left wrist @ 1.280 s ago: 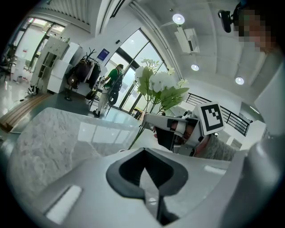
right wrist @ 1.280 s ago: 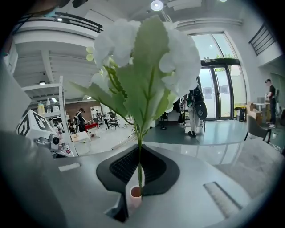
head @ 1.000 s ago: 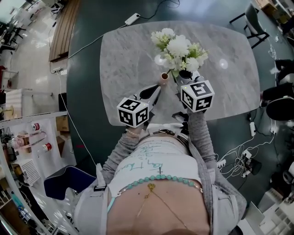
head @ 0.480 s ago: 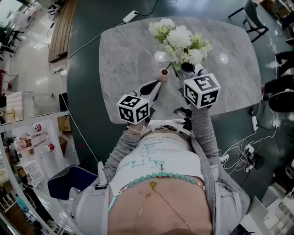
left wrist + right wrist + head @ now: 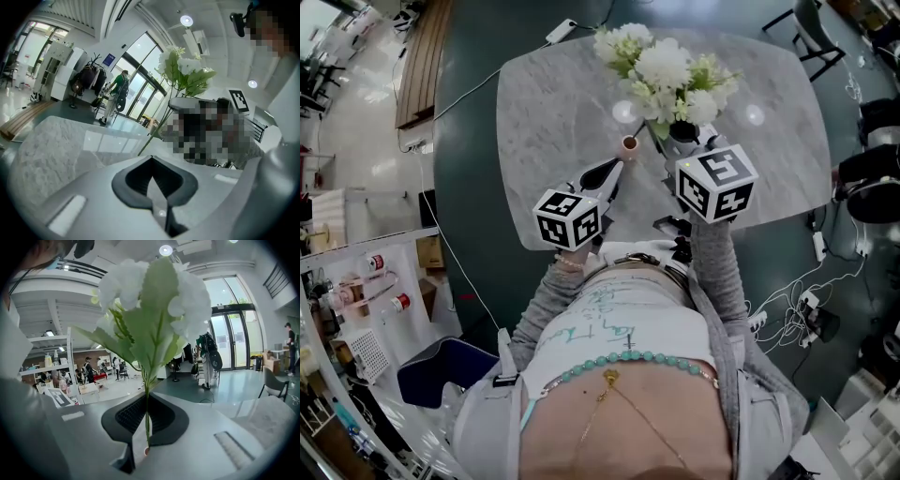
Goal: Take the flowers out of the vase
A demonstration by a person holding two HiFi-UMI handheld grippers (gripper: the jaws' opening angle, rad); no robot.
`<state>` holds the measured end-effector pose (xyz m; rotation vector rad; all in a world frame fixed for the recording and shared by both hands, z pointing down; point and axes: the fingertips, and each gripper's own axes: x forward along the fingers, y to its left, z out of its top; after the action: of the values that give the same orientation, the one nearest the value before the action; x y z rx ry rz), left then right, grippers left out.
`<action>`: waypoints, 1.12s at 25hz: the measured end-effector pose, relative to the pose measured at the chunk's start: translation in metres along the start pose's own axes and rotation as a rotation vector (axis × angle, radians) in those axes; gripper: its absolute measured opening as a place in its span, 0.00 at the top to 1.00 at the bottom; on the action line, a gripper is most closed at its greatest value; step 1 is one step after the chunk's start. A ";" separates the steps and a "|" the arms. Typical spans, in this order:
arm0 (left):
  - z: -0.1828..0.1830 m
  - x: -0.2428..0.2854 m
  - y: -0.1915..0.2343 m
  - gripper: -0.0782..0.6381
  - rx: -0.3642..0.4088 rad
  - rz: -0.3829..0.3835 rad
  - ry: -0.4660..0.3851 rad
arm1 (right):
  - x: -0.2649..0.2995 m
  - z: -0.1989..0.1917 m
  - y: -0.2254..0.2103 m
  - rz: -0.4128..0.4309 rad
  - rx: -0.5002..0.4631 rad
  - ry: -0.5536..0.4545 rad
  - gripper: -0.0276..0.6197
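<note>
right tool (image 5: 146, 427) clamped narrow on the flowers (image 5: 666, 70), long axis upright | vase (image 5: 630, 143) on tabletop (image 5: 544, 112), just left of right tool | left tool (image 5: 152, 183) closed, empty, nearer the vase

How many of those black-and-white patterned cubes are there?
2. One black-and-white marker cube sits on the left hand-held gripper, the other on the right hand-held gripper holding the white flowers. None looks hidden.

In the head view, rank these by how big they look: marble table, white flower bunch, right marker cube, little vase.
1. marble table
2. white flower bunch
3. right marker cube, though it sits nearer the camera, which inflates it
4. little vase, clearly smallest
</note>
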<state>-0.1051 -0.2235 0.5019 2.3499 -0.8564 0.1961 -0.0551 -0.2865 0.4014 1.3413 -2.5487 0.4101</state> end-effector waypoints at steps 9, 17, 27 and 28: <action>0.001 0.000 0.001 0.89 0.003 0.030 -0.017 | -0.006 0.011 0.006 0.022 -0.022 -0.016 0.90; 0.001 0.000 -0.004 0.89 0.009 0.035 -0.023 | -0.007 0.009 0.009 0.042 -0.033 -0.012 0.90; 0.007 0.006 -0.008 0.89 0.015 0.034 -0.026 | -0.004 0.007 0.007 0.059 -0.041 0.005 0.90; 0.007 0.006 -0.008 0.89 0.016 0.034 -0.026 | -0.004 0.006 0.007 0.060 -0.042 0.008 0.90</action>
<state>-0.0961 -0.2263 0.4940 2.3589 -0.9108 0.1881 -0.0588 -0.2818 0.3934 1.2489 -2.5807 0.3698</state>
